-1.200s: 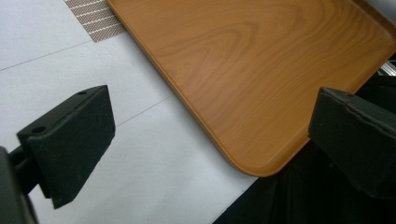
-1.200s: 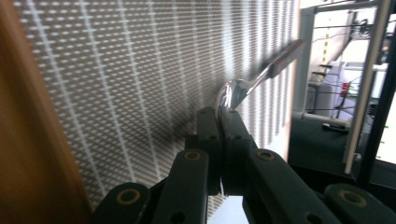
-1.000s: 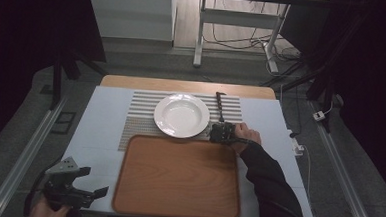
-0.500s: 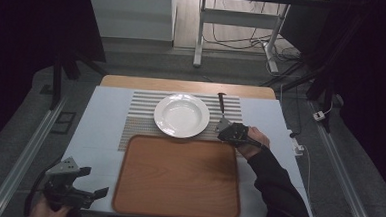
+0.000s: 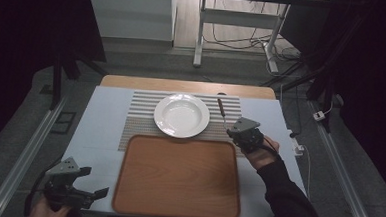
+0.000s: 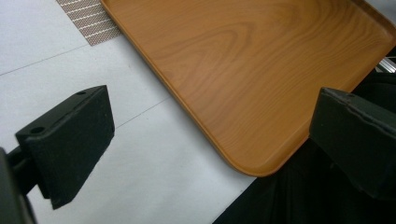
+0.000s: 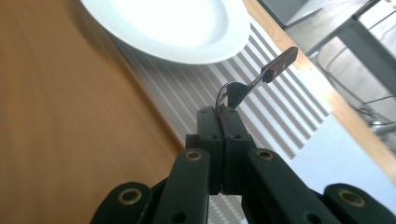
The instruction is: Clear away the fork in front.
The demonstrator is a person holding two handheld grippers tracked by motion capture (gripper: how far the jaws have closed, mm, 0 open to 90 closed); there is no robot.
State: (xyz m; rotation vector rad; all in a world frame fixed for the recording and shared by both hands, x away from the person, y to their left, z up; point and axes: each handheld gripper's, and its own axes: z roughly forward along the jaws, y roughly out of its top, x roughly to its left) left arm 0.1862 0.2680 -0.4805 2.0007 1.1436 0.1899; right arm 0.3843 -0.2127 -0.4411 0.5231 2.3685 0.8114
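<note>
A fork with a dark handle (image 5: 221,106) hangs above the striped placemat (image 5: 140,116), right of the white plate (image 5: 181,115). My right gripper (image 5: 230,132) is shut on its metal end, and the handle points away toward the table's far edge. In the right gripper view the jaws (image 7: 223,119) are pressed together on the fork (image 7: 275,65), with the plate (image 7: 177,23) beyond. My left gripper (image 5: 94,182) stands open at the table's near left corner. In the left gripper view its jaws (image 6: 210,135) frame a corner of the wooden tray (image 6: 261,70), with nothing between them.
The wooden tray (image 5: 177,175) lies on the white table (image 5: 98,118) in front of the plate. The table's wooden far edge (image 5: 182,85) lies beyond the placemat. A desk frame and cables (image 5: 245,36) stand on the floor behind.
My right gripper has risen and moved right and toward the near side, carrying the fork up off the placemat. The left gripper has stayed put.
</note>
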